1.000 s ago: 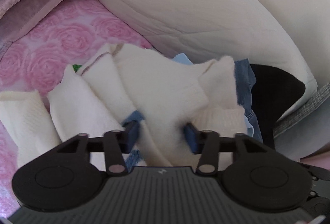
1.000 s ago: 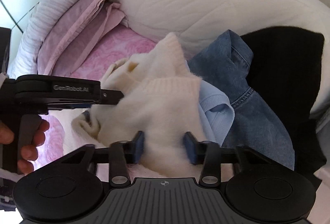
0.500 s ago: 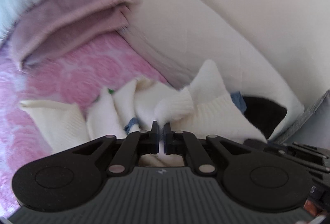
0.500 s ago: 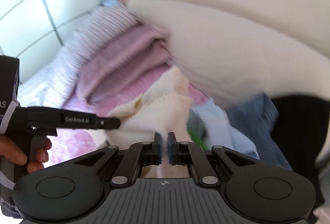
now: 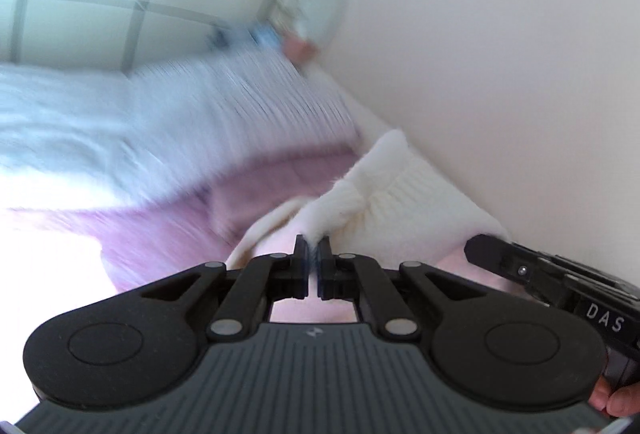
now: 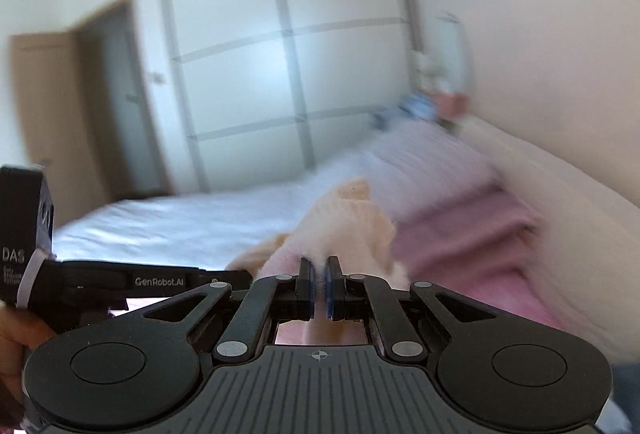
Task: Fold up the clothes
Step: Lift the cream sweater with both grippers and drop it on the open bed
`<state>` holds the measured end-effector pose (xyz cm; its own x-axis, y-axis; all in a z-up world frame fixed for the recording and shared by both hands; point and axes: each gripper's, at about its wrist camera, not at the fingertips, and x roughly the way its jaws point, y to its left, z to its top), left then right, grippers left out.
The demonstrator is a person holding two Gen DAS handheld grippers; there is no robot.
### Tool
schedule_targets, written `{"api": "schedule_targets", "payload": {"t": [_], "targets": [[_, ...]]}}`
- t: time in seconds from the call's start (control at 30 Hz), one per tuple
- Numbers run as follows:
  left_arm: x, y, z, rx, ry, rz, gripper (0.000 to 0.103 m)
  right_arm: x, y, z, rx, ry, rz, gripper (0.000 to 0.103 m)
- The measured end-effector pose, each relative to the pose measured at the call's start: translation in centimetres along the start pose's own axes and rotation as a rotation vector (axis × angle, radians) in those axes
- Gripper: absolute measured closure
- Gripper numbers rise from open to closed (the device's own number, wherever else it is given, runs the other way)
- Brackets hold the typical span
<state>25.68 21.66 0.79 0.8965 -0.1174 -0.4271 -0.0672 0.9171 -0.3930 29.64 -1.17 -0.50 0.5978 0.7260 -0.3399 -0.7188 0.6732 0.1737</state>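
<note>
Pinching cream fuzzy ribbed-knit sweater (image 5: 400, 202): left claw (image 5: 312, 248), right claw (image 6: 319, 268), both clamped on fabric.

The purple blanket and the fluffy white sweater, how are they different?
The purple blanket lies on the bed, while the sweater hangs lifted, pinched by the left gripper and the right gripper. The blanket is smooth and purple; the sweater is cream, fuzzy, with a ribbed edge. Both are soft fabric.
</note>
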Motion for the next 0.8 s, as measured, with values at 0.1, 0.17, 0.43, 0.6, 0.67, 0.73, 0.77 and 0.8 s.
{"api": "schedule_targets", "payload": {"t": [0.1,0.17,0.43,0.6,0.67,0.73,0.77,0.8], "targets": [[-6.8,3.1,2.3,-0.012,-0.104,0.066,0.102,0.9,5.9,1.6,-0.048,-0.055,0.108,0.1],[-11.1,4.8,3.5,-0.004,-0.164,0.096,0.102,1.3,10.0,2.6,-0.081,-0.099,0.169,0.1],[-25.1,8.8,8.8,0.115,-0.362,0.18,0.102,4.0,22.6,7.2,-0.023,-0.243,0.308,0.1],[-26.0,13.0,8.2,0.14,-0.203,0.284,0.1,5.8,30.7,7.2,-0.072,-0.164,0.293,0.099],[-24.6,15.4,6.6,0.118,-0.029,0.363,0.098,8.3,33.4,5.8,-0.1,0.032,0.263,0.091],[-23.8,17.8,3.8,0.075,0.113,0.426,0.098,10.9,35.5,3.3,-0.134,0.239,0.227,0.075],[-24.1,18.8,2.2,0.054,0.144,0.43,0.098,11.5,36.1,1.6,-0.144,0.301,0.222,0.071],[-24.5,19.8,0.6,0.014,0.178,0.441,0.098,12.0,36.7,0.1,-0.15,0.359,0.218,0.07]]}}
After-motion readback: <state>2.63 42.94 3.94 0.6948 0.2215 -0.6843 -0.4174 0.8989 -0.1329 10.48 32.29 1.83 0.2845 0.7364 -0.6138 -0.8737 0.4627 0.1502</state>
